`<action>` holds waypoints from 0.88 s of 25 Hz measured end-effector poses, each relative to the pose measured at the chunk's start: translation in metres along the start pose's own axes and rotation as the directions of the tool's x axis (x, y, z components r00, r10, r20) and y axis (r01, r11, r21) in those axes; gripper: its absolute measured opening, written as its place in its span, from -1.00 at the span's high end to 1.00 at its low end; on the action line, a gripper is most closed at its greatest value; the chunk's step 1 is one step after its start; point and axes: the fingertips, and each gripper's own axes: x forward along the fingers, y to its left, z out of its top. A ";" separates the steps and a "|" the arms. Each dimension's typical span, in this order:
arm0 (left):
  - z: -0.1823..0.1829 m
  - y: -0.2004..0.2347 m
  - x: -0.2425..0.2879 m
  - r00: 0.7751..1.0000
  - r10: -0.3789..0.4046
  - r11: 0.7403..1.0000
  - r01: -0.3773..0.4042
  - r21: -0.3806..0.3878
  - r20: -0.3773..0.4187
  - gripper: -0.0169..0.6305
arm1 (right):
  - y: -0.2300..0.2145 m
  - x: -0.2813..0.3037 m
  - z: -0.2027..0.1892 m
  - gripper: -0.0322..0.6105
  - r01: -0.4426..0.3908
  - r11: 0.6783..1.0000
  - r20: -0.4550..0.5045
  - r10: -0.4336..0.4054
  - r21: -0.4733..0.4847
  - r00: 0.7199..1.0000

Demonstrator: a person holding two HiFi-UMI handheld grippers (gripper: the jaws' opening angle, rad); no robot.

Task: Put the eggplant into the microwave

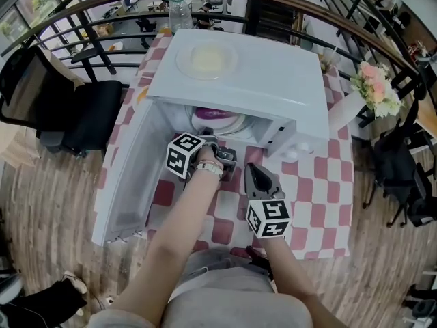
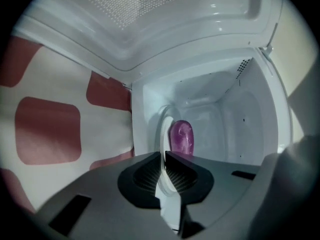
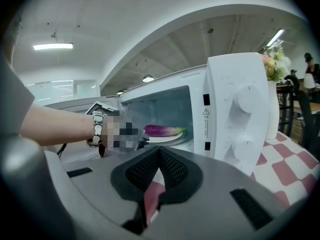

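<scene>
We see the eggplant point(image 1: 213, 114) lying inside the open microwave point(image 1: 273, 74) on the desk point(image 1: 328, 183), our left tongs point(image 1: 222, 152) at its mouth.

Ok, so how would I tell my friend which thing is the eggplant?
Find the big white microwave on the red-and-white checked tablecloth, with its door swung open. Look inside at the round glass plate; the eggplant lies on it. It is the only purple thing in that white box, long and shiny with a green end.
</scene>
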 end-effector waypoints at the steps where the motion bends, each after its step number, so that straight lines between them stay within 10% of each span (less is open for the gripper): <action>1: 0.000 0.000 -0.001 1.000 0.019 1.000 -0.019 0.006 -0.004 0.86 | 0.001 0.000 0.000 0.82 -0.001 1.000 0.001 0.001 0.003 1.000; 22: -0.006 0.020 -0.016 1.000 0.017 1.000 -0.017 -0.025 -0.020 0.42 | 0.007 -0.002 -0.006 0.82 -0.018 1.000 -0.017 0.018 0.024 1.000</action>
